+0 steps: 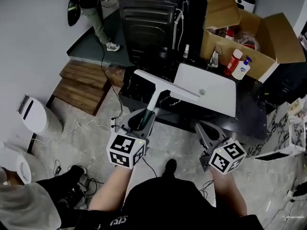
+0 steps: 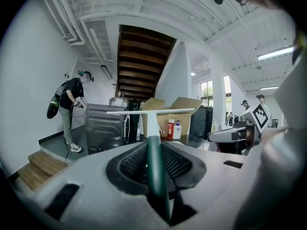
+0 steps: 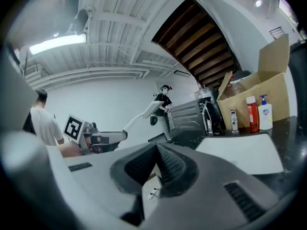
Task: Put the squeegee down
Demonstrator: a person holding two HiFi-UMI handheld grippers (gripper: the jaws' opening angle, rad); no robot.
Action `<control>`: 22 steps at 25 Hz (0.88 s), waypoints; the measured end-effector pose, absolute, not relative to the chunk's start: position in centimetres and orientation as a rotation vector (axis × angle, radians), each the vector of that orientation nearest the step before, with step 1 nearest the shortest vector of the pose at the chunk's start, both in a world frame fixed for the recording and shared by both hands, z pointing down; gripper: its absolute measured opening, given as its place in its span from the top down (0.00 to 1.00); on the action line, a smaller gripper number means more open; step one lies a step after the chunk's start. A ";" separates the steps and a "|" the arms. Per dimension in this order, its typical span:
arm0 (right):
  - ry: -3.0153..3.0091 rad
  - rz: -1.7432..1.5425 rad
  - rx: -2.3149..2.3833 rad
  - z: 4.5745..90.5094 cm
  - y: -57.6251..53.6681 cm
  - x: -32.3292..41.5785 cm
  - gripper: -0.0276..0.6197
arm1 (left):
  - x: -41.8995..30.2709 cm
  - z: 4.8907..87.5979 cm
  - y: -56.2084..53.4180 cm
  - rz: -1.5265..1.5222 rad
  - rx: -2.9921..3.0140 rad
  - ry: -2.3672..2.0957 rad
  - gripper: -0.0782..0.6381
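**Status:** put-down not done. Squeegee (image 1: 165, 86) rests on no surface. It is carried in left gripper (image 1: 140, 120), low centre of head view. Its white blade end reaches up and right over front edge of black counter (image 1: 249, 114), just short of white sink (image 1: 211, 83).

**Judged:** approach stage only. Remaining: bring it over a bare spot, lower till blade and handle rest, release, back off. Landing spot is prob. counter or sink, can't say which.

**Jaws, L to R:**
- **Left gripper** (image 2: 156, 162): pads clamped on squeegee's green handle (image 2: 154, 147), which runs up centre of frame betw. them. Gap is moderate, set by handle thickness. White T-blade sits level across mid-frame. Handle is centred in pads, and grip looks secure.
- **Right gripper** (image 1: 205, 132): right of centre in head view, near squeegee but apart from it. In right gripper view (image 3: 156, 150) the tips stand together w/ nothing betw. them, and only floor shows through slot behind tips. It is empty and touches nothing.

**Far right:** cardboard box (image 1: 259, 37) at upper right of head view, red bottle (image 1: 233, 61) in front of it, both well clear of blade
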State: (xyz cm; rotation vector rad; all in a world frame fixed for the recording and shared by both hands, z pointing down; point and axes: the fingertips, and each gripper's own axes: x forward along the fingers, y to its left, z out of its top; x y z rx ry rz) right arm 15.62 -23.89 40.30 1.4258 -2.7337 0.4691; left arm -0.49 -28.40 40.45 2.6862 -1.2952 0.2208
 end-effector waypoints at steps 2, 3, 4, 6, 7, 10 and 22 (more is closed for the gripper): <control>-2.749 0.478 1.418 40.0 -26.0 16.7 0.95 | 0.8 40.4 -30.3 0.237 2.684 -1.300 0.75; -2.756 0.483 1.409 40.1 -26.8 17.1 0.95 | 1.4 40.5 -31.1 0.247 2.683 -1.303 0.75; -2.760 0.489 1.395 40.2 -27.6 17.4 0.95 | 1.9 40.5 -31.9 0.257 2.683 -1.306 0.75; -2.761 0.504 1.364 40.9 -29.0 17.8 0.95 | 2.7 40.6 -33.3 0.271 2.683 -1.311 0.75; -2.757 0.518 1.356 41.4 -29.7 18.0 0.95 | 3.0 40.7 -33.9 0.277 2.681 -1.312 0.75; -2.742 0.571 1.357 42.5 -31.0 18.2 0.95 | 3.6 41.4 -35.2 0.299 2.669 -1.295 0.75; -2.684 0.582 1.355 42.9 -35.6 15.0 0.95 | 1.4 43.4 -41.9 0.305 2.635 -1.252 0.75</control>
